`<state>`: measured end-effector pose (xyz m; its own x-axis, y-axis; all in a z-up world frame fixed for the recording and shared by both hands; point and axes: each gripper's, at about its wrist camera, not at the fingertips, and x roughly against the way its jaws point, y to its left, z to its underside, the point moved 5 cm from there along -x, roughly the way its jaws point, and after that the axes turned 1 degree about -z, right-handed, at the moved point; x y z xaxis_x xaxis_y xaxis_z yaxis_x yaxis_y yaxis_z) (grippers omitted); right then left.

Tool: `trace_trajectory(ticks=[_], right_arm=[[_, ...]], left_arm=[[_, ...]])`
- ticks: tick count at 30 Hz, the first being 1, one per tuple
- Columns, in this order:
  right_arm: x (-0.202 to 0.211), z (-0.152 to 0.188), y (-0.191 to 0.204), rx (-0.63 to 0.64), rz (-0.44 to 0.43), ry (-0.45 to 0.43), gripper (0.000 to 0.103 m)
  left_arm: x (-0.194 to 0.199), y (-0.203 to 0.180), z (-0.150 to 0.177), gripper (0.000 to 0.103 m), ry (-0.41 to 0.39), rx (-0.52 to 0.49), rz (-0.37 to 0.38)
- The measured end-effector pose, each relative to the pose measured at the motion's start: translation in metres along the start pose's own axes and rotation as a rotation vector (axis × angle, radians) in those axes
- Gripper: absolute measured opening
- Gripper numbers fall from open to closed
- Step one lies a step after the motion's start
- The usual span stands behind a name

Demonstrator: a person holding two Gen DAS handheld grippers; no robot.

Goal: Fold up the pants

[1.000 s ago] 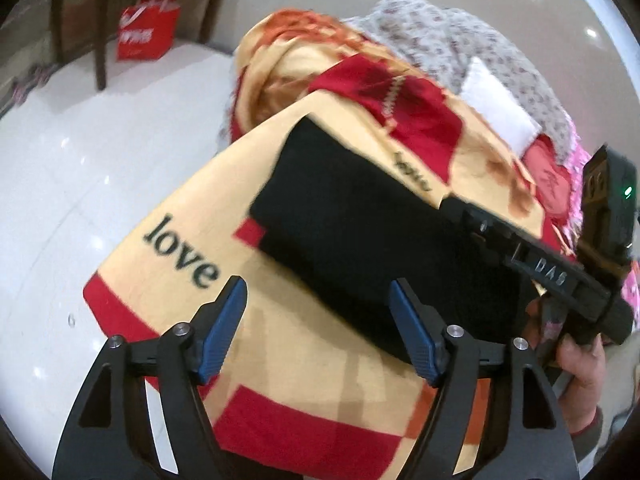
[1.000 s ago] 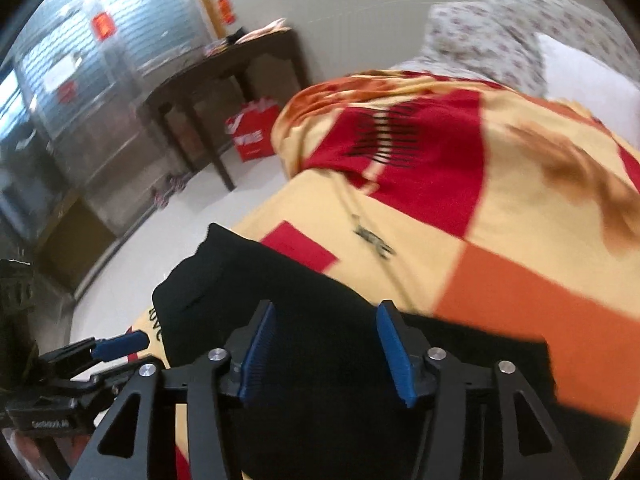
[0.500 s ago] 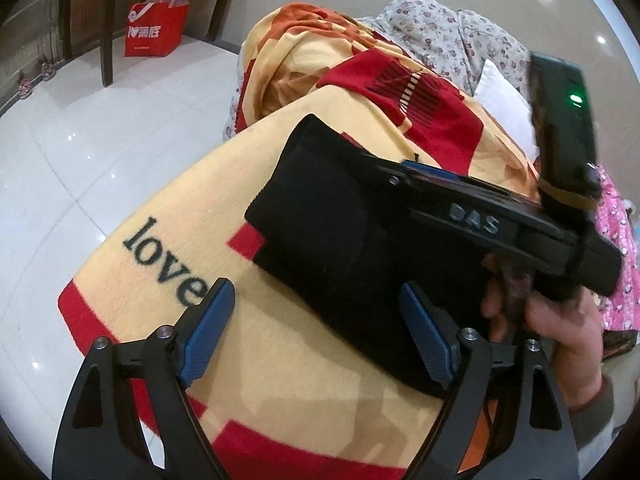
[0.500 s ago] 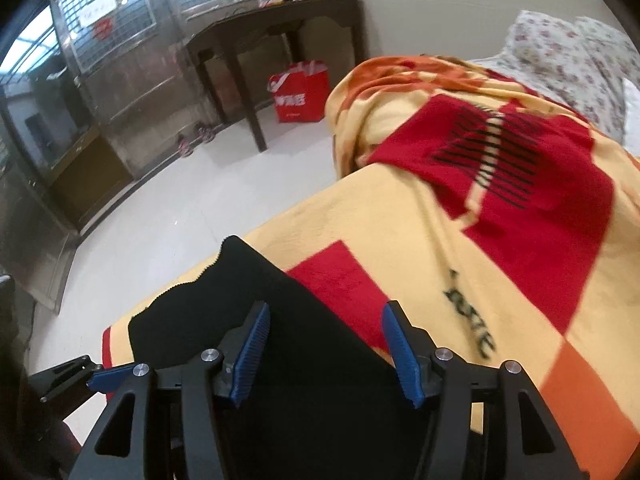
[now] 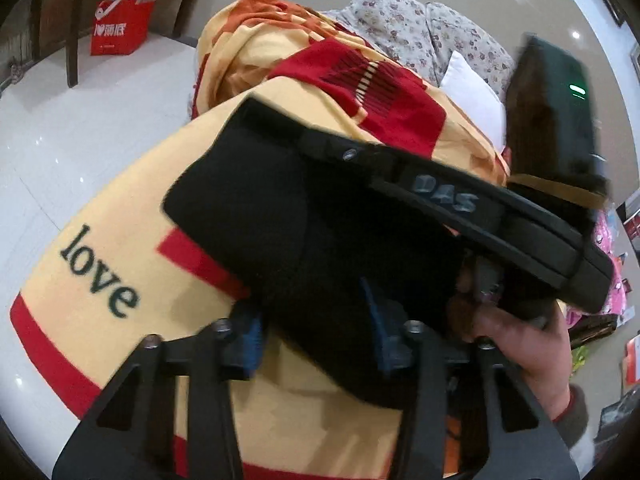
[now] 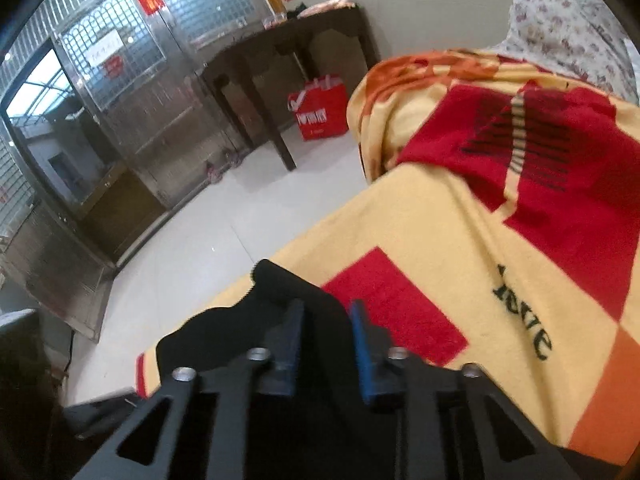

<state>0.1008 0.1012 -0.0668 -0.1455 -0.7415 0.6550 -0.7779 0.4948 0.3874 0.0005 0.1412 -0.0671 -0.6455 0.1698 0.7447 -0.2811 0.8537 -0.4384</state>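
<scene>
The black pants (image 5: 280, 216) lie folded on a yellow, red and orange blanket (image 5: 120, 240) printed with "love". My left gripper (image 5: 316, 332) straddles the pants' near edge, its blue pads narrowed around the cloth but still apart. The right gripper's body (image 5: 460, 208) crosses the left wrist view above the pants, held by a hand (image 5: 516, 344). In the right wrist view my right gripper (image 6: 326, 340) sits over the pants (image 6: 276, 292) near their far corner, its pads narrowed with black cloth between them. Whether either grips the cloth is unclear.
The blanket (image 6: 460, 232) covers a bed with a floral pillow (image 5: 420, 32) and a white pillow (image 5: 472, 92) at the far end. A white tiled floor (image 6: 224, 220), a dark table (image 6: 280, 56), a red bag (image 6: 320, 108) and metal cabinets (image 6: 120, 80) lie to the left.
Both grippers moved down onto the pants and their jaws narrowed from wide open. The right gripper swung further across the left wrist view.
</scene>
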Motion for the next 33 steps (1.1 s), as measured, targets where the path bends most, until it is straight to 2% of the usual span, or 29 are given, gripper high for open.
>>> trace_trajectory(ticks=[2, 5, 8, 11, 13, 15, 17, 19, 20, 21, 22, 25, 27, 31, 33], right_arm=[[0.023, -0.005, 0.003, -0.013, -0.018, -0.06, 0.012], [0.068, -0.01, 0.003, -0.037, -0.039, -0.159, 0.011], [0.137, -0.005, -0.01, -0.1, -0.039, -0.282, 0.011], [0.195, 0.018, -0.036, -0.21, 0.005, -0.361, 0.01], [0.229, 0.046, -0.063, -0.302, 0.096, -0.398, 0.01], [0.249, 0.078, -0.09, -0.378, 0.224, -0.393, 0.01], [0.26, 0.108, -0.113, -0.485, 0.281, -0.386, 0.011], [0.265, 0.134, -0.132, -0.609, 0.274, -0.39, 0.014], [0.266, 0.144, -0.139, -0.656, 0.254, -0.399, 0.018], [0.268, 0.153, -0.141, -0.694, 0.234, -0.414, 0.034], [0.272, 0.158, -0.141, -0.718, 0.224, -0.429, 0.049], [0.287, 0.17, -0.137, -0.751, 0.18, -0.495, 0.053], [0.293, 0.172, -0.129, -0.738, 0.165, -0.507, 0.056], [0.291, 0.166, -0.121, -0.676, 0.169, -0.493, 0.064], [0.274, 0.165, -0.119, -0.657, 0.201, -0.422, 0.065]], left_arm=[[0.015, -0.021, -0.003, 0.027, -0.06, -0.088, -0.003], [0.047, -0.071, -0.004, 0.025, -0.165, -0.237, 0.059], [0.06, -0.123, 0.01, 0.025, -0.201, -0.392, 0.123], [0.047, -0.167, 0.039, 0.025, -0.181, -0.535, 0.158], [0.029, -0.184, 0.058, 0.025, -0.146, -0.596, 0.166], [0.005, -0.201, 0.081, 0.025, -0.082, -0.655, 0.184], [-0.017, -0.215, 0.1, 0.026, -0.027, -0.732, 0.169], [-0.02, -0.22, 0.108, 0.039, -0.038, -0.795, 0.14], [-0.015, -0.224, 0.111, 0.05, -0.027, -0.827, 0.164], [-0.01, -0.225, 0.113, 0.055, -0.001, -0.835, 0.193], [-0.001, -0.224, 0.113, 0.056, 0.028, -0.836, 0.224], [0.024, -0.219, 0.105, 0.058, 0.023, -0.834, 0.281], [0.036, -0.209, 0.093, 0.068, -0.005, -0.807, 0.256], [0.036, -0.183, 0.076, 0.069, -0.028, -0.722, 0.192], [0.018, -0.169, 0.066, 0.069, 0.003, -0.662, 0.145]])
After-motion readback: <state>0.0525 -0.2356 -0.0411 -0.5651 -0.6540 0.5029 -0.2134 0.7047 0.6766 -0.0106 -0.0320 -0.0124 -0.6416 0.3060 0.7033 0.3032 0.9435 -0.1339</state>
